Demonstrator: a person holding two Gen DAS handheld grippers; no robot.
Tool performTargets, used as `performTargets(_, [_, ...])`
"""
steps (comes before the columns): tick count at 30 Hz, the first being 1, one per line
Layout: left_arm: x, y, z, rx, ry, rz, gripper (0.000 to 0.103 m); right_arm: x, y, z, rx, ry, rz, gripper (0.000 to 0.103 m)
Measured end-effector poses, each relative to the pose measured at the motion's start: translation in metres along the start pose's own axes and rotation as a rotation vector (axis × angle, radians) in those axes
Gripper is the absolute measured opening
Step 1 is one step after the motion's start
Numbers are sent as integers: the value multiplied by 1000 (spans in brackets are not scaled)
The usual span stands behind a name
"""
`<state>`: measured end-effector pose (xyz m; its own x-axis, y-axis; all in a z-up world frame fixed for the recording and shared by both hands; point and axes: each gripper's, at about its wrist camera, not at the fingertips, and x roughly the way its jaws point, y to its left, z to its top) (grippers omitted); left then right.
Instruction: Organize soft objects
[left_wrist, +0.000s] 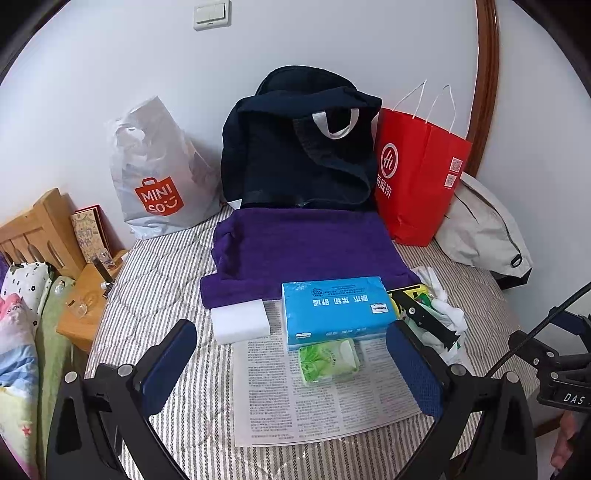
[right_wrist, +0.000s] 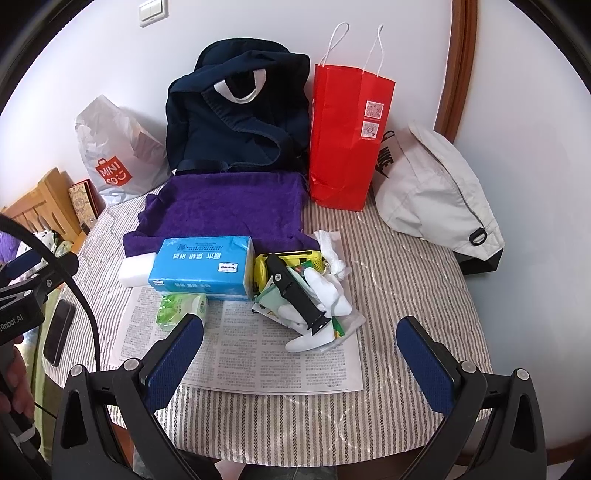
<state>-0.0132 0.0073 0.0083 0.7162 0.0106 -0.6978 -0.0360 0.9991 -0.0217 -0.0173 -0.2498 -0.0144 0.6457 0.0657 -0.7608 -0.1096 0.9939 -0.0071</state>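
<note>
Blue-padded and spread wide, the left gripper (left_wrist: 291, 363) and right gripper (right_wrist: 299, 356) both hover empty at lower frame over one newspaper (right_wrist: 258, 354), likely laid as a sorting mat. At mid frame lie one green tissue pack (left_wrist: 328, 360), one blue tissue box (left_wrist: 336, 308), one white sponge (left_wrist: 240, 321) and a sock pile (right_wrist: 321, 295). Beyond, one purple towel (left_wrist: 306, 247) lies flat, with four bags propped against the wall.

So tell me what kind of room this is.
Probably a bedroom: a wooden headboard and floral bedding sit at the left, beside a table under a striped quilted cover, with a wall light switch above.
</note>
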Motion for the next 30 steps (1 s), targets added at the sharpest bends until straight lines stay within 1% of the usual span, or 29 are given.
performTargets(6, [5,-1,0,-1,4,-3,103,2,-2,1,0,3,-2,103])
performTargets(9, [11,1,0,-8,7,-15,103,8,-4,1,3,12,2,103])
performTargets(14, [25,6,-1,-11,20,-8,103,22,-10,1,17,38,7,103])
performTargets(20, [48,19,-6,-20,51,5,103,39,-14,0,21,62,11,103])
performTargets(30, [99,52,-21,-58,120,38,103,68,-10,-1,-7,99,21,103])
